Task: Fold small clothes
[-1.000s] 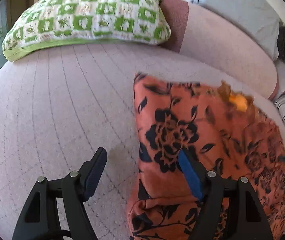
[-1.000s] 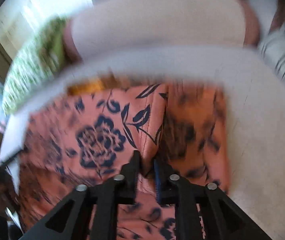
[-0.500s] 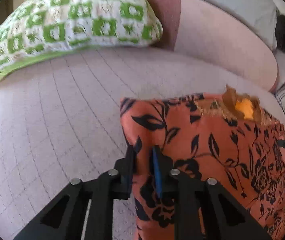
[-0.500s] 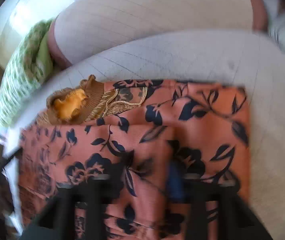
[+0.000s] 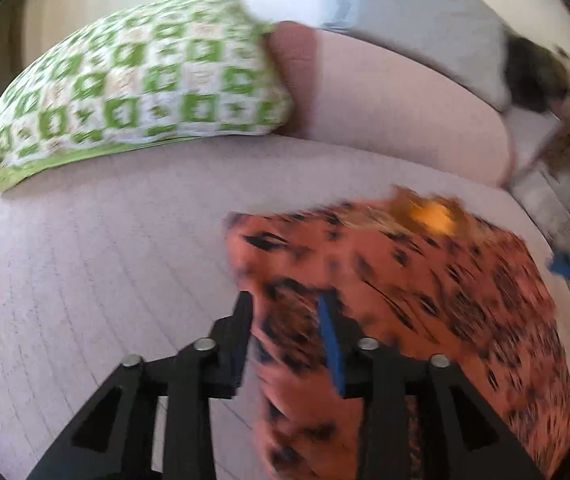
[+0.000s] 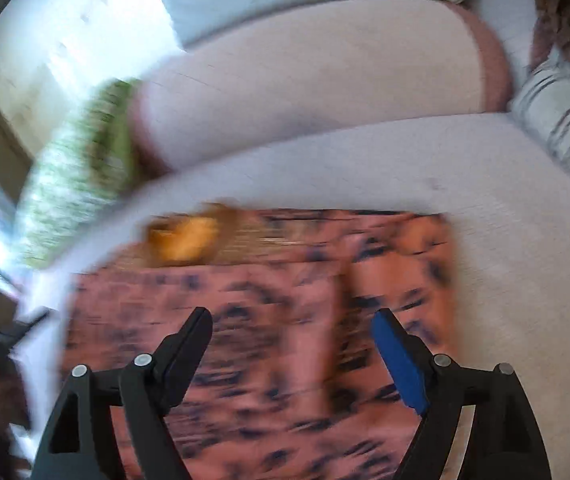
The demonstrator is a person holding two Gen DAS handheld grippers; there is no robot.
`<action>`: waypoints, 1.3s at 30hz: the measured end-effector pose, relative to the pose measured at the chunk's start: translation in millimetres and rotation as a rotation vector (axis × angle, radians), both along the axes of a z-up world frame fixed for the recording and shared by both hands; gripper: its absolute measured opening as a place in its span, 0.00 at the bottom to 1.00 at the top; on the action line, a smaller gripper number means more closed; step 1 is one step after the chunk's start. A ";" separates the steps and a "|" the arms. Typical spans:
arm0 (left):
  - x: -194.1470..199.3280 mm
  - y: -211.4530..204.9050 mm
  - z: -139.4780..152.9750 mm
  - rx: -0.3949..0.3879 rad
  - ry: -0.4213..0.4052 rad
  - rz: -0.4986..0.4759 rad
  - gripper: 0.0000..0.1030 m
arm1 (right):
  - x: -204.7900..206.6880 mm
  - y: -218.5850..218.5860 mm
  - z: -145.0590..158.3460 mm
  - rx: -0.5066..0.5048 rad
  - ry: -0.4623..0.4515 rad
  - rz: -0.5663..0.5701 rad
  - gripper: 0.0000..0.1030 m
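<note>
An orange garment with a dark flower print (image 5: pixel 425 280) lies folded on the pale pink sofa seat (image 5: pixel 85 260), its yellow-gold neck part (image 5: pixel 433 212) at the far edge. My left gripper (image 5: pixel 285 320) hovers over the garment's near left edge, jaws opening, and the pads do not press the cloth seen between them. In the right wrist view my right gripper (image 6: pixel 291 320) hangs above the same garment (image 6: pixel 285 272), jaws spreading wide and holding nothing. The neck part (image 6: pixel 185 236) shows at far left. Both views are motion-blurred.
A green-and-white checked pillow (image 5: pixel 133 88) lies at the back left. A pink bolster (image 5: pixel 397 100) runs along the back with a grey cushion (image 5: pixel 425 12) behind it. A striped cushion (image 6: pixel 557 120) sits at the right end of the seat.
Half a second ago both grippers were shut on the cloth. Both have now let go, opened and risen, and the garment lies flat with its near part folded over.
</note>
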State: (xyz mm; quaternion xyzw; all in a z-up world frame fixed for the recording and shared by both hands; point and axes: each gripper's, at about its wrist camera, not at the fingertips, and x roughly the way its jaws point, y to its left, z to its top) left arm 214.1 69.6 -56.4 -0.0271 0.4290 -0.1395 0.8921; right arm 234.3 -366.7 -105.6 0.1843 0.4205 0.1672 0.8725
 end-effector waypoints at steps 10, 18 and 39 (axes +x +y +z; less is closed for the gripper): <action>-7.5 -2.4 -45.1 0.101 0.132 0.046 0.38 | -10.6 -11.7 -43.3 -0.036 0.157 -0.046 0.17; -46.1 15.5 -11.6 0.094 0.087 0.084 0.56 | -44.8 -13.9 -20.2 -0.054 0.127 -0.057 0.73; -282.7 17.0 -47.2 -0.053 0.230 0.119 0.80 | -300.3 -102.5 -84.8 -0.073 0.365 -0.017 0.75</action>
